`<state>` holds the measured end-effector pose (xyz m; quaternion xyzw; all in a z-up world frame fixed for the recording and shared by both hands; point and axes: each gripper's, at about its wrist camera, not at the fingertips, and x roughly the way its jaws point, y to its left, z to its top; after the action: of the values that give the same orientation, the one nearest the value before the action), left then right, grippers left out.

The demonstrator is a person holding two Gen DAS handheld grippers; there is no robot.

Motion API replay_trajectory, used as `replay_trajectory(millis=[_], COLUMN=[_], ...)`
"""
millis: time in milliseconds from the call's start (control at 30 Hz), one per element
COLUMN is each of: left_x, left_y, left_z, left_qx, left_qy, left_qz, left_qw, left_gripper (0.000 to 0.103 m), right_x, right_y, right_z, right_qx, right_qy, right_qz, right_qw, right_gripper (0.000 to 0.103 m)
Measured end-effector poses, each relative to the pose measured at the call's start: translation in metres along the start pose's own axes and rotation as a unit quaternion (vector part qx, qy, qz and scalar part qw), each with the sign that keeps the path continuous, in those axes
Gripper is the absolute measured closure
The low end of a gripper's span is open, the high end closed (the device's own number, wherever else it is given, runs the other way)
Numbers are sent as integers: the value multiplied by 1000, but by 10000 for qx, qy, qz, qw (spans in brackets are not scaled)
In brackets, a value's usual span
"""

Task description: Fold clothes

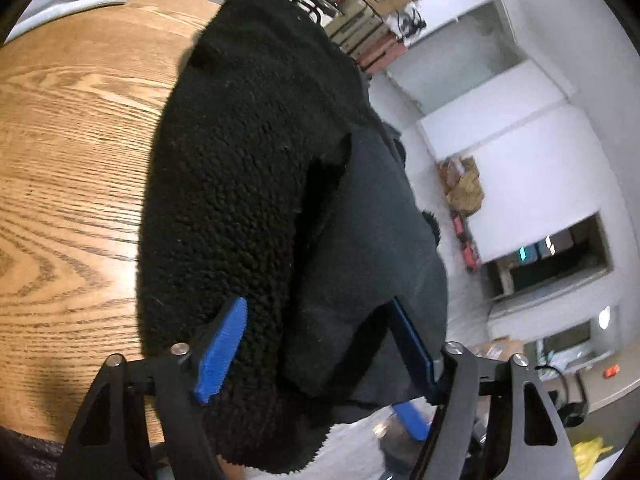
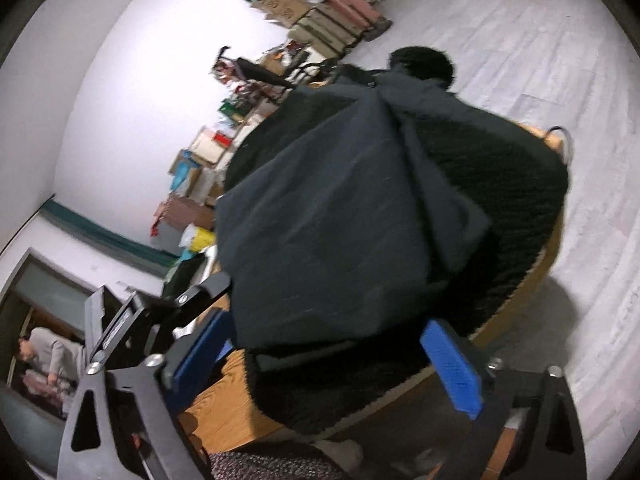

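Left wrist view: the left gripper (image 1: 316, 356) stands spread wide, its blue fingers (image 1: 222, 354) straddling the near edge of a black fleece-lined jacket (image 1: 240, 168) without clamping it. The jacket lies bunched on the wooden desk (image 1: 72, 152), directly ahead of both grippers, smooth shell layer turned over the fleece. The right gripper (image 2: 332, 364) is likewise spread around the near hem, nothing pinched. Judged step: positioning for, or releasing after, a fold; which one cannot be determined. Any further fold calls for firm closure on both layers.
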<state>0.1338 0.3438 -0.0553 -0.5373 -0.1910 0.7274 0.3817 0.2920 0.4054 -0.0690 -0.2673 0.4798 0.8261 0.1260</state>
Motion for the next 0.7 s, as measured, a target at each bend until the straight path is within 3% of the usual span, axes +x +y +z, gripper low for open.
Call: replay_trajectory(millis=[167, 300, 500, 567, 633, 700], left_x=[10, 18, 25, 25, 22, 17], left_y=[-8, -14, -17, -17, -19, -21], left_z=[-2, -3, -2, -1, -3, -7], left_qx=[239, 431, 575, 488, 501, 546], left_qy=[56, 101, 163, 216, 184, 117], left_qz=[112, 201, 265, 195, 161, 121], left_qw=[9996, 9988, 9979, 9984, 9984, 9984], left_gripper=[37, 37, 37, 41, 56, 62], right_x=[17, 30, 47, 55, 58, 56], right_y=[13, 16, 18, 14, 14, 18], right_z=[-11, -13, -8, -8, -10, -11], right_qx=[-250, -216, 54, 298, 337, 197], right_qy=[296, 424, 280, 267, 269, 276], right_qz=[157, 195, -14, -104, -155, -159], right_qw=[9991, 9987, 9996, 9991, 9989, 9993], right_gripper=[17, 17, 12, 9, 9, 9])
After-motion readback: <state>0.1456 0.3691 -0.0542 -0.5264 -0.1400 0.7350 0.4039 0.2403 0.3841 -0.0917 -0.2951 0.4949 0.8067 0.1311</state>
